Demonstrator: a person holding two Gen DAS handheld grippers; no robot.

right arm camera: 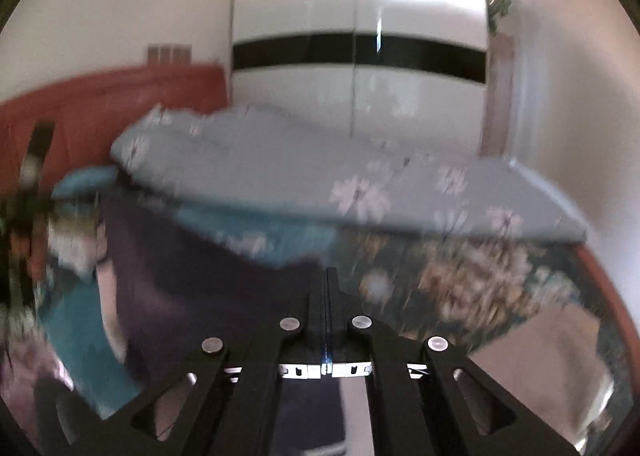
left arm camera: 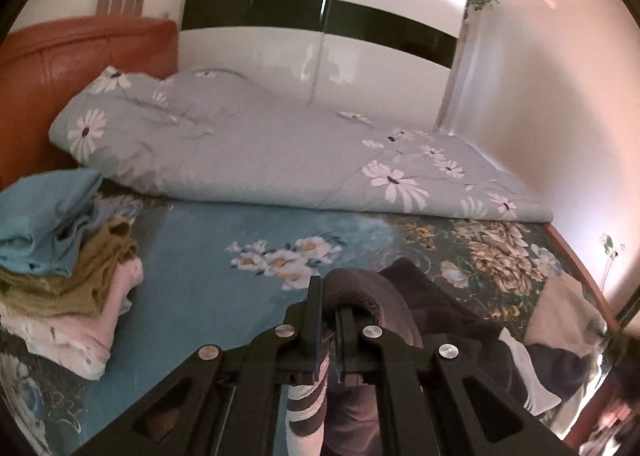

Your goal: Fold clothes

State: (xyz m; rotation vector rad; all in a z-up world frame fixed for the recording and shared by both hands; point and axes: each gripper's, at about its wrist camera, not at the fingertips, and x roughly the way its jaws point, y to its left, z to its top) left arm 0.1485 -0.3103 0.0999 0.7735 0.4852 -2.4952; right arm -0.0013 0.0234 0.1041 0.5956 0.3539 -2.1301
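Dark garment (left arm camera: 404, 296) with white stripes hangs bunched, clamped in both claws (left arm camera: 329, 296) (right arm camera: 327, 280).

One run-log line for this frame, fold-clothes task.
left gripper: shut on dark garment | right gripper: shut, grip unclear, blurred | folded stack: on bed, left

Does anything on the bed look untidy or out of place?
The blue top on the folded stack is crumpled, not flat like the layers below. The duvet lies bunched along the far side.
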